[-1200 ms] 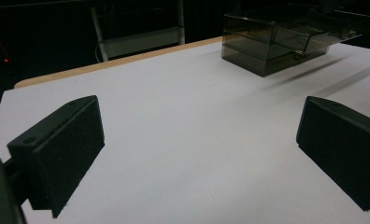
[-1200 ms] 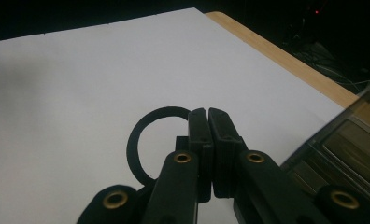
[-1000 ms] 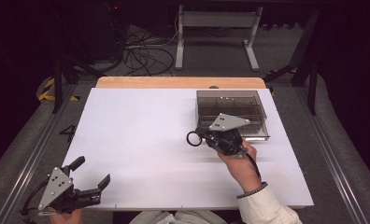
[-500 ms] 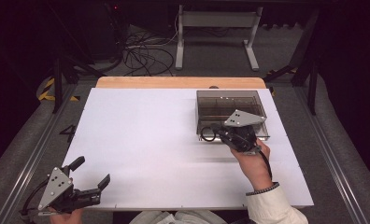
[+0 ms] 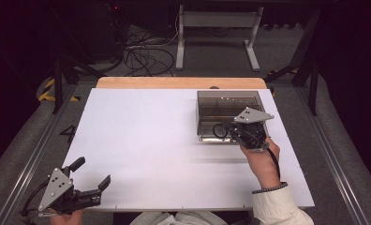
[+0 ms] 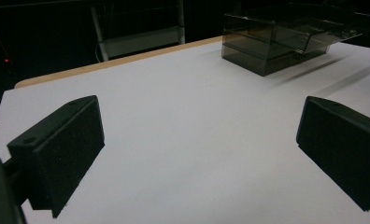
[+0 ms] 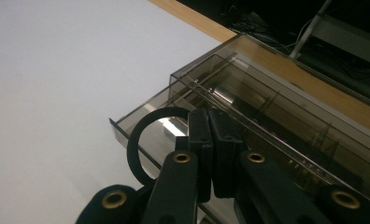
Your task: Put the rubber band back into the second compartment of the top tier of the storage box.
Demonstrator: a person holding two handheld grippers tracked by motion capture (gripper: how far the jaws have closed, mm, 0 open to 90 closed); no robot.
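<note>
A thin black ring is pinched between the jaws of my right gripper, which is shut on it. The ring hangs over the front of the pulled-out drawer of a smoky clear plastic box at the table's far right. In the right gripper view the ring sticks out left of the closed gripper, just above the drawer rim. My left gripper rests at the near left corner, open and empty, its pads wide apart over bare white table.
The white tabletop has a wooden strip along its far edge. Cables and a metal stand lie on the dark floor beyond. The box stands far ahead of the left gripper.
My right gripper has carried the ring to the right, from over the open table to the drawer front of the box. The left gripper has stayed put.
</note>
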